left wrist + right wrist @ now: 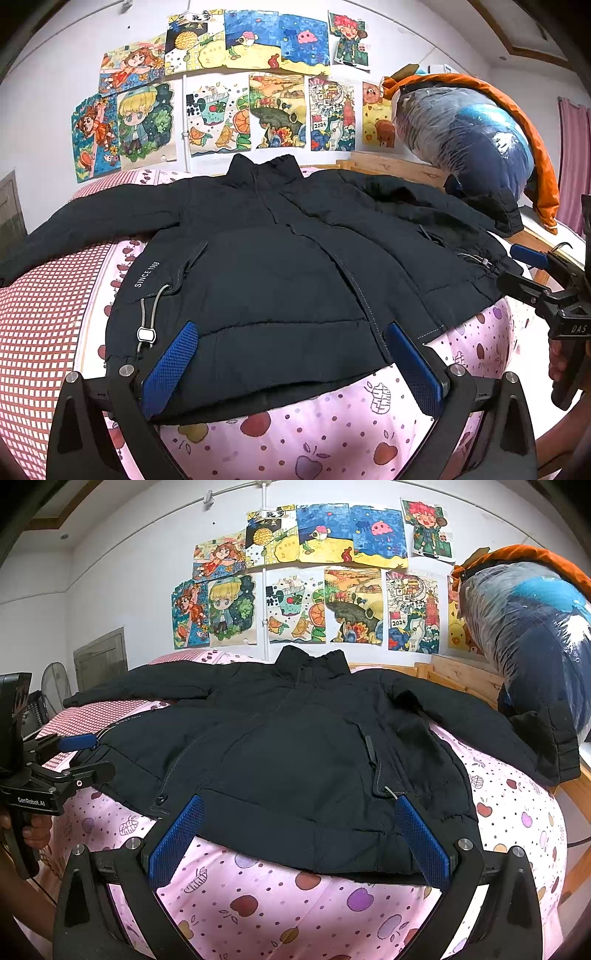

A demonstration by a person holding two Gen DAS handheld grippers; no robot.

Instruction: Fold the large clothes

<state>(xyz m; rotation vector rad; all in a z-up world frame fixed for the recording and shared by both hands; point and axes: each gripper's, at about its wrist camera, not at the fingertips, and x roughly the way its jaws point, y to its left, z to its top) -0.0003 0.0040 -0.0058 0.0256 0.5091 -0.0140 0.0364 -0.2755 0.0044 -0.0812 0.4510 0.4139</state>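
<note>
Black padded zip-front jacket [280,266] spread flat, front up, on pink apple-print bed sheet [314,435], collar far. Left gripper [291,365] and right gripper [299,843] at near hem, fingers apart.

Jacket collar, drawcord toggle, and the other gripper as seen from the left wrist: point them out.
Jacket collar [271,166]: left wrist view, on the upright front of the collar.
Drawcord toggle [146,335]: left wrist view, on the white stopper at the hem.
Right gripper [517,269]: left wrist view, midway between its open fingertips at the jacket's edge.

Matt cloth jacket [280,258] — quilted.
</note>
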